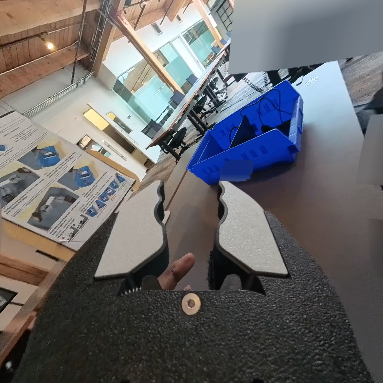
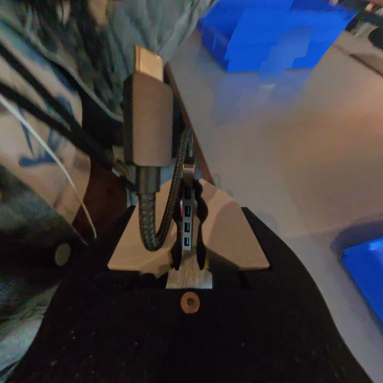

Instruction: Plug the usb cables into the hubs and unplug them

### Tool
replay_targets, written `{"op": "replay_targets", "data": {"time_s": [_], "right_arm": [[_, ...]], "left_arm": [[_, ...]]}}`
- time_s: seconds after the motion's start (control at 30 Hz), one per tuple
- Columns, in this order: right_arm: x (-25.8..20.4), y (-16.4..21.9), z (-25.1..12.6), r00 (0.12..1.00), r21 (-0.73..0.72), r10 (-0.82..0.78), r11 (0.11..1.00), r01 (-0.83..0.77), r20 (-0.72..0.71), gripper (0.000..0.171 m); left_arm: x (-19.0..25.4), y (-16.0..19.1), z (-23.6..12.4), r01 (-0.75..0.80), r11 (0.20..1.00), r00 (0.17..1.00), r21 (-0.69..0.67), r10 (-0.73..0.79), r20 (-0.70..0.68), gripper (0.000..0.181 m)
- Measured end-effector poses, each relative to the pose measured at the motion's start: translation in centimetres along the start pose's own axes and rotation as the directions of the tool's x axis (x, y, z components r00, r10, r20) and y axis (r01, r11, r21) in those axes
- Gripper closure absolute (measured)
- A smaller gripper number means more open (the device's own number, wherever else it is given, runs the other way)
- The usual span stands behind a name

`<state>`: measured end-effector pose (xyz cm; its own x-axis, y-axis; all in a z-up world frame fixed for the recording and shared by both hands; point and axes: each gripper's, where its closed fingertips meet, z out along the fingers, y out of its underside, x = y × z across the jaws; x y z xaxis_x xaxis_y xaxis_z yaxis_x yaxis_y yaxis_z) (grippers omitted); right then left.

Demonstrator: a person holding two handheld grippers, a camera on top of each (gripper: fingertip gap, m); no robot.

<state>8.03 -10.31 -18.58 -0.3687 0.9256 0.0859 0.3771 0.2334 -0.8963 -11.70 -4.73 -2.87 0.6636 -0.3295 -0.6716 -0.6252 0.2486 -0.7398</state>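
In the right wrist view my right gripper (image 2: 187, 186) is shut on a slim grey USB hub (image 2: 187, 223), held edge-on with its row of blue ports facing me. The hub's braided cable (image 2: 163, 217) loops up to a grey plug (image 2: 151, 112) that hangs free in front of the fingers. In the left wrist view my left gripper (image 1: 191, 186) is open and empty, tilted above the table (image 1: 290, 207). A blue divided bin (image 1: 255, 134) with black cables (image 1: 267, 107) in it sits just beyond the left gripper.
A board with printed pictures (image 1: 58, 176) stands at the left. Office desks and chairs (image 1: 186, 128) are behind the table. A blue bin (image 2: 269, 31) shows blurred at the top and another blue bin (image 2: 366, 277) at the right edge. Dark cables (image 2: 51, 107) hang at the left. Across from one pair of fingers to the other is roughly 25 centimeters.
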Motion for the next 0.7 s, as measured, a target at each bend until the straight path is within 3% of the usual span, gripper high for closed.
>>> {"op": "replay_targets", "data": {"time_s": [0.13,0.4,0.53,0.7], "right_arm": [[3.2,-5.1,-1.3,0.999,0.136,0.012,0.991,-0.007,-0.033,0.161],[8.9,-11.0,-0.6,0.982,0.174,-0.156,0.969,0.173,-0.108,0.161],[10.2,-13.5,0.6,0.981,0.262,-0.179,0.945,0.193,-0.078,0.161],[10.6,-14.3,2.6,0.978,0.267,-0.208,0.942,0.202,-0.009,0.161]], "left_arm": [[1.9,-1.0,0.7,0.046,0.997,0.994,0.055,-0.040,-0.101,0.131],[5.6,-4.5,2.3,0.317,0.931,0.902,0.182,-0.236,-0.363,0.127],[7.6,-3.8,3.6,0.293,0.947,0.884,0.132,-0.216,-0.414,0.124],[7.8,-3.1,4.5,0.251,0.958,0.905,0.141,-0.180,-0.384,0.127]]}}
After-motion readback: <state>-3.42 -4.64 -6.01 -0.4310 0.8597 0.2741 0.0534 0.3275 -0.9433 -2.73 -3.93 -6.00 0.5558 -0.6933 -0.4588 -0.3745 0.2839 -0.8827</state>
